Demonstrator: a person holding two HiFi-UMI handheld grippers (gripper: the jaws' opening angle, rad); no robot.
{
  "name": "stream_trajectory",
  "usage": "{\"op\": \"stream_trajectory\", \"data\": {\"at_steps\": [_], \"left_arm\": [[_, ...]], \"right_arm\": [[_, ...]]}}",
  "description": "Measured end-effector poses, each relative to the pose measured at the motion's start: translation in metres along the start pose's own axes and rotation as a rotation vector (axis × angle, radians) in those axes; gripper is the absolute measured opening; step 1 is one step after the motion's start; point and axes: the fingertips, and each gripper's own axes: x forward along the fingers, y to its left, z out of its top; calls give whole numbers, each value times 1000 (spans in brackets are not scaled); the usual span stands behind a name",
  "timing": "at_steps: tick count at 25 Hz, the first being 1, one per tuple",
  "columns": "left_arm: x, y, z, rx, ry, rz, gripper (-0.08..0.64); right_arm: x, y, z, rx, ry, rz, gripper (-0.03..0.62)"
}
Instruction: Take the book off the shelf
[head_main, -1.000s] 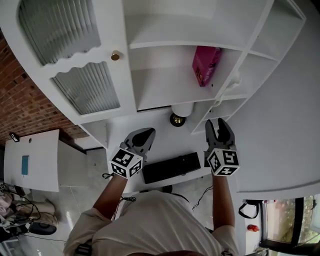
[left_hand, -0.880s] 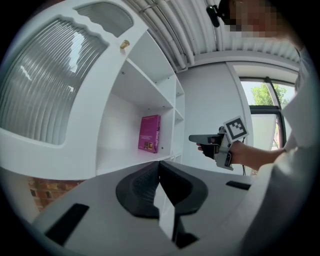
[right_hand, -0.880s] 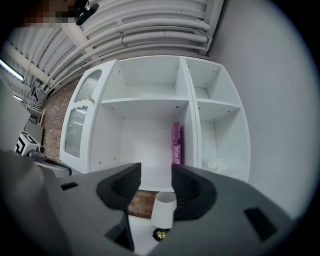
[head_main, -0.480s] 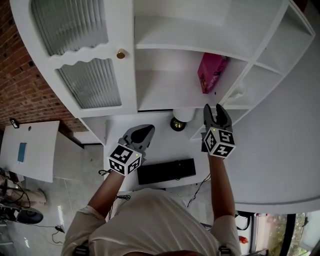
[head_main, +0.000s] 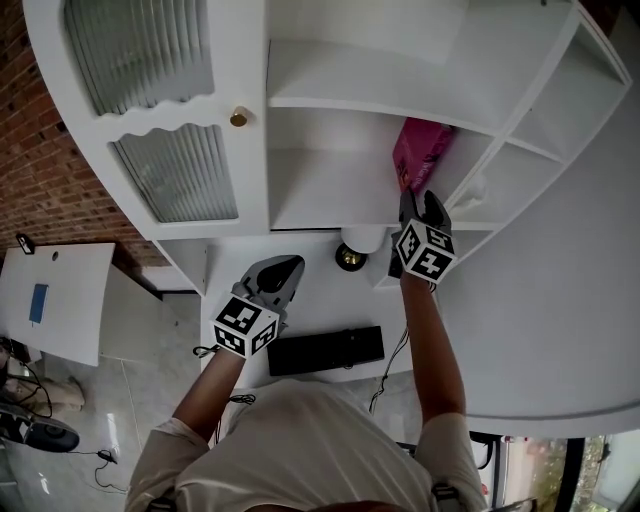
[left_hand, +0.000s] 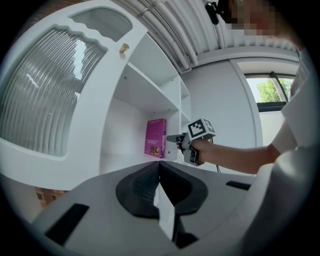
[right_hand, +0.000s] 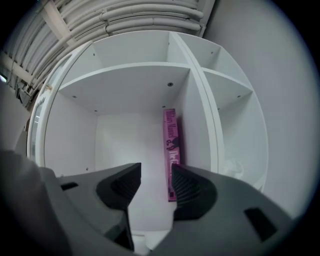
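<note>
A pink book (head_main: 420, 150) stands upright on the white shelf (head_main: 320, 210), against the right wall of its compartment. My right gripper (head_main: 417, 203) is raised just in front of the book, jaws open, nothing between them. In the right gripper view the book's spine (right_hand: 170, 145) shows beyond the gap, close to the right jaw, and the right gripper (right_hand: 154, 176) does not touch it. My left gripper (head_main: 281, 270) hangs lower, over the desk, with its jaws shut and empty. The left gripper view has the left gripper (left_hand: 159, 167) at the bottom, with the book (left_hand: 156, 137) and the right gripper (left_hand: 172, 138) to its right.
A cabinet door with ribbed glass (head_main: 160, 120) and a brass knob (head_main: 238, 118) is left of the shelves. A black keyboard (head_main: 325, 350) and a round brass-based object (head_main: 351, 258) sit on the white desk below. A white object (head_main: 470, 190) lies in the right-hand compartment.
My right gripper has risen from over the desk to the book's shelf, jaws still open. The left gripper has hardly moved.
</note>
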Motion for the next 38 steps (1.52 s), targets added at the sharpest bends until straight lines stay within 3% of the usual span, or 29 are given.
{"op": "stream_trajectory", "data": {"at_steps": [23, 38], "left_arm": [[3, 18, -4, -25, -5, 51, -6], [13, 15, -13, -34, 13, 90, -6]], "right_arm": [[84, -34, -12, -6, 72, -208, 221], [108, -26, -21, -36, 78, -95, 220]]}}
